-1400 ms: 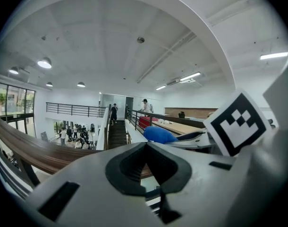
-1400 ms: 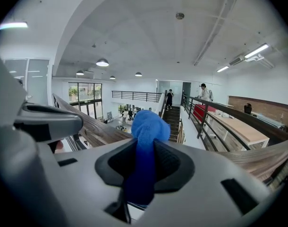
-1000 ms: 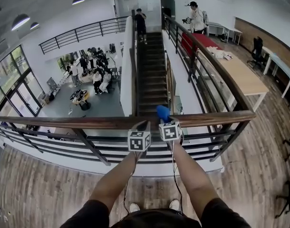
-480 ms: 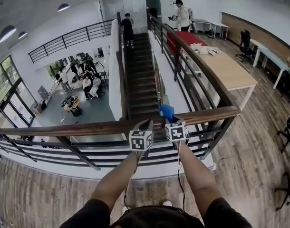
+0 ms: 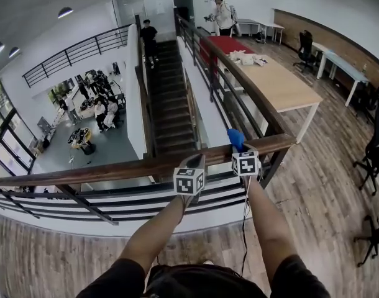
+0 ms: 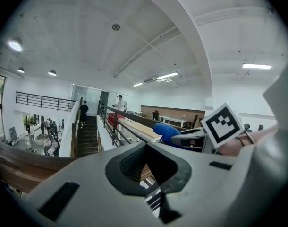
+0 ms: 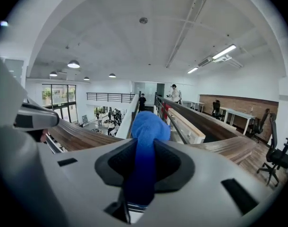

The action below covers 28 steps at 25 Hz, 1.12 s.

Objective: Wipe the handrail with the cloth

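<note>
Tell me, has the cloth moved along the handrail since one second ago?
Yes. The cloth has slid right along the handrail, closer to its corner.

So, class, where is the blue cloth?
Head view, right of centre: the blue cloth is clamped in the right gripper, at the wooden handrail near its right corner.

fuzzy blue cloth (image 5: 236, 139), smooth glossy wooden handrail (image 5: 115, 169), dark metal bars (image 5: 84, 201)
</note>
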### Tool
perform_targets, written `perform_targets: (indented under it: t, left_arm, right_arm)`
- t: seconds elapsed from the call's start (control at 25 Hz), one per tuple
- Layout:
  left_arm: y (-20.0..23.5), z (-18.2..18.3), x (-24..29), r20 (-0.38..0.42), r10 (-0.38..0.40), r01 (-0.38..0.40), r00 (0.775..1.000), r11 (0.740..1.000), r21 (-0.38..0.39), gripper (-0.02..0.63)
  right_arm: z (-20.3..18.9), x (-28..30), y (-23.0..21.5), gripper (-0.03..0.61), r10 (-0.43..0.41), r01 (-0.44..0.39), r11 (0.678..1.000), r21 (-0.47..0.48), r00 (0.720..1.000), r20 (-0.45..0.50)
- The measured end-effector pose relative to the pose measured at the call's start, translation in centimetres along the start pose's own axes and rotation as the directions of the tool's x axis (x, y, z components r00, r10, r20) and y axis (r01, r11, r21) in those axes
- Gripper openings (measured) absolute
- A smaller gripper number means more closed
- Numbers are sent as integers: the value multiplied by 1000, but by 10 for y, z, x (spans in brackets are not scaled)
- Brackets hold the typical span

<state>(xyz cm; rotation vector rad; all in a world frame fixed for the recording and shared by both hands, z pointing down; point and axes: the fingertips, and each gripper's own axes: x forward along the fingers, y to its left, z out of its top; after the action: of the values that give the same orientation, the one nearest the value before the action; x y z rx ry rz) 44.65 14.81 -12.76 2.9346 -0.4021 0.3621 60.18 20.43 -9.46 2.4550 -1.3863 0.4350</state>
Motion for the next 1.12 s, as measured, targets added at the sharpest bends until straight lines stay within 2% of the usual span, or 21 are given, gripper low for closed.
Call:
perform_targets:
  t: [0.36, 0.64, 0.76, 1.0, 1.08, 1.12]
  left_arm:
    - [-67, 3, 51, -14, -89, 90, 996, 996, 9, 5]
    - [-107, 6, 67, -24, -139, 139, 990, 990, 13, 5]
    - [-110, 7, 64, -29, -155, 156, 987, 988, 15, 5]
    - [-82, -3, 47, -20, -141, 141, 990, 990, -3, 3]
    - [-65, -8, 26, -10, -138, 138, 990, 990, -18, 5]
    - [-54, -11, 7, -2, -131, 131, 991, 991, -28, 5]
  right_arm:
    - [-14, -5, -117, 103, -124, 124, 992, -10, 992, -39]
    - [-29, -20, -194, 103, -247, 247, 969, -13, 965, -86]
    - [-33, -23, -221, 103, -288, 288, 957, -9, 953, -91]
    - [-36, -24, -232, 103, -335, 333, 942, -35, 938, -89]
    - [-27, -38, -199, 103, -299, 298, 954, -14, 954, -26]
    - [-19, -49, -167, 103, -258, 258, 966, 4, 966, 29]
